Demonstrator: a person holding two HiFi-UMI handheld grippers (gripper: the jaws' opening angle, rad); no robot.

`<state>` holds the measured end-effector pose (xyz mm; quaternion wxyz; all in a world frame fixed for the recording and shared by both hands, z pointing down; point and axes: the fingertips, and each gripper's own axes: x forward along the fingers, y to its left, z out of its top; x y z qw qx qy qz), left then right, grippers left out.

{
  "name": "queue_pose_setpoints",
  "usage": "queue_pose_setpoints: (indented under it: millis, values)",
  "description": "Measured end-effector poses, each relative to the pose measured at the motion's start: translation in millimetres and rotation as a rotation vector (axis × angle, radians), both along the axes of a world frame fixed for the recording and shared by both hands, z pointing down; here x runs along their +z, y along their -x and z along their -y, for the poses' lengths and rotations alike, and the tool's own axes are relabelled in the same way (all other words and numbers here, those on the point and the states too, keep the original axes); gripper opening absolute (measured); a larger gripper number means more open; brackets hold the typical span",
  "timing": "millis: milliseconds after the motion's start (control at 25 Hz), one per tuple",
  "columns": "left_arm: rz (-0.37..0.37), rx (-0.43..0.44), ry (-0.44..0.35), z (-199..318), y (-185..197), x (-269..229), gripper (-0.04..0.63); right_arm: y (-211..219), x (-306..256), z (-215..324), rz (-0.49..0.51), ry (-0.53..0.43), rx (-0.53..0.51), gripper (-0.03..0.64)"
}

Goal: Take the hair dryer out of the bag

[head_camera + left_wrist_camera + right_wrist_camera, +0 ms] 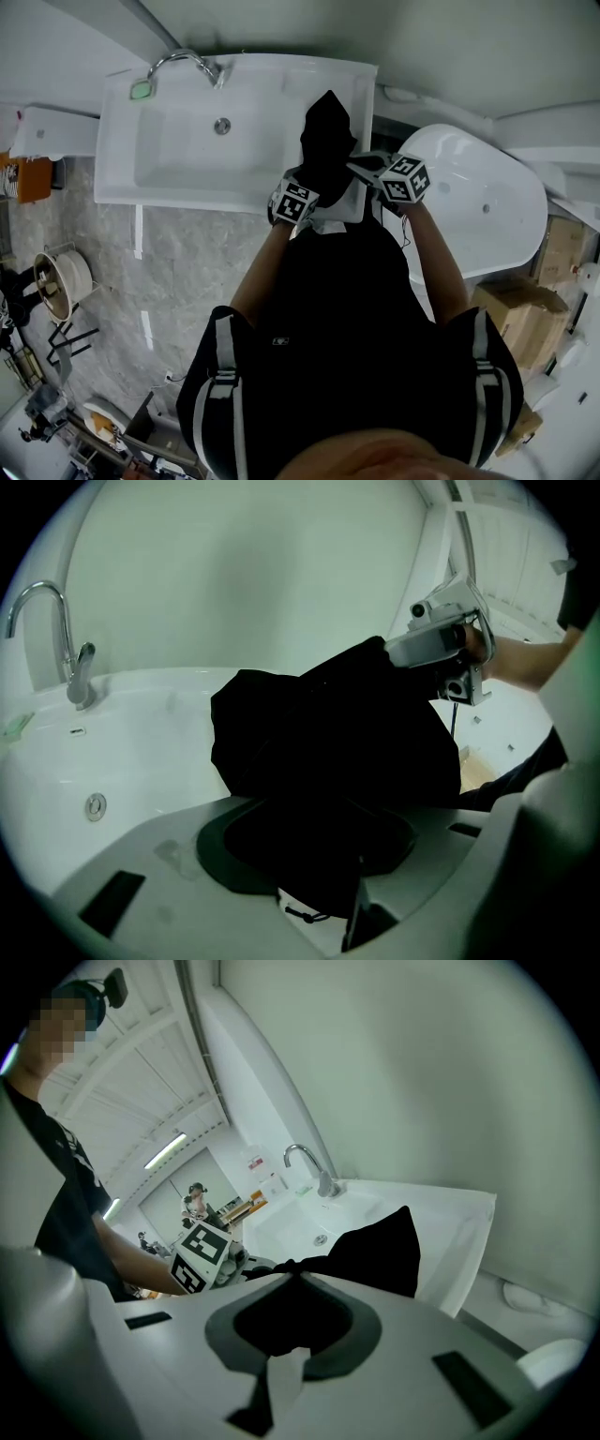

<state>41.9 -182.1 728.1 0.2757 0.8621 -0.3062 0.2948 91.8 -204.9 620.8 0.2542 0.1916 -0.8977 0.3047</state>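
Observation:
A black fabric bag [328, 141] stands point up over the right end of the white sink [169, 178], held between both grippers. In the left gripper view the bag [328, 742] fills the space between the jaws. My left gripper [317, 186] holds its lower bulk with the jaws wide, and a drawstring hangs below. My right gripper [364, 169] is shut on the bag's edge, and the fabric [380, 1251] runs from its jaws toward the sink. The hair dryer is hidden and shows in no view.
A chrome faucet [183, 61] stands at the sink's back left, above the drain [222, 125]. A white bathtub [487, 206] lies to the right, with cardboard boxes [520, 309] beside it. Stands and clutter [61, 281] occupy the floor at left.

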Motion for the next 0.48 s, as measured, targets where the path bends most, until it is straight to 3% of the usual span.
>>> queue_pose_setpoints:
  millis: [160, 360, 440, 480]
  values:
    - [0.025, 0.015, -0.029, -2, 4, -8, 0.161, 6, -12, -1, 0.018, -0.003, 0.008, 0.069]
    - [0.007, -0.016, -0.039, -11, 15, -16, 0.161, -6, -3, 5, -0.057, 0.018, 0.046, 0.072]
    - [0.018, -0.046, -0.039, -12, 23, -13, 0.161, -13, 10, 8, -0.12, 0.024, 0.073, 0.109]
    - [0.022, -0.067, -0.043, -12, 28, -12, 0.161, -18, 16, 8, -0.152, 0.022, 0.09, 0.161]
